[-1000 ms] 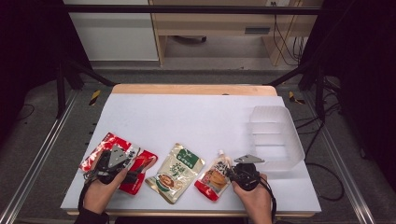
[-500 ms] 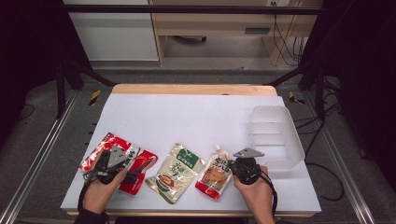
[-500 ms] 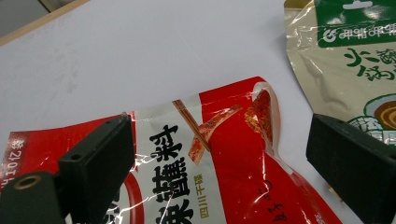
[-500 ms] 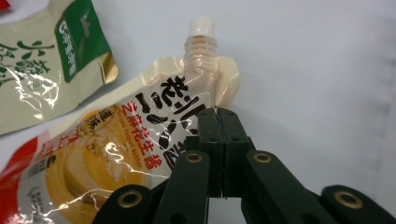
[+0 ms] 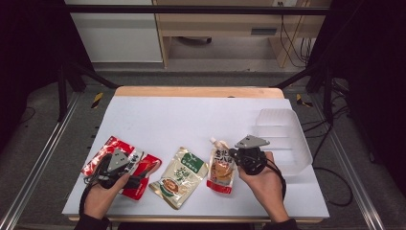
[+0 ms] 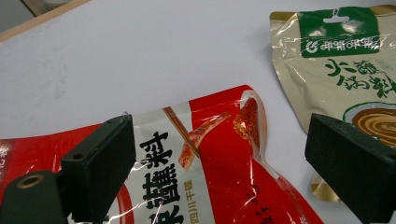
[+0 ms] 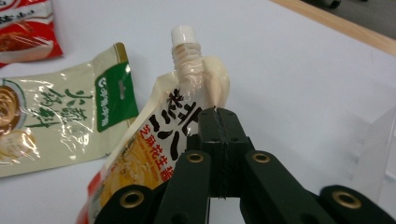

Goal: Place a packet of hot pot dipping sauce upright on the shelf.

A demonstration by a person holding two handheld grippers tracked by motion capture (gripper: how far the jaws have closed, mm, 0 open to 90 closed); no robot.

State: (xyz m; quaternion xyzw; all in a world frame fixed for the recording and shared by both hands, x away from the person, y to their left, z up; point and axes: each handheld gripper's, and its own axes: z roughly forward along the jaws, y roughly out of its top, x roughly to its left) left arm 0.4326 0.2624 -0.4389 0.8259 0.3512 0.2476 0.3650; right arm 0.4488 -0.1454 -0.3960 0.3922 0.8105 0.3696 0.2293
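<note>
Clenched jaws of the right gripper [image 7: 219, 154] pinch the edge of the spout pouch [image 7: 159, 140], which lies at 5 o'clock on the table [image 5: 191, 120], cap toward 12. Left gripper [image 6: 219, 177] jaws stand wide apart over the red packet [image 6: 210, 163] at 8 o'clock. Between them lies the beige packet [image 5: 179, 176]. At 3 o'clock sits a clear tray [image 5: 287, 139], just beside the right hand [image 5: 261, 179].
</note>
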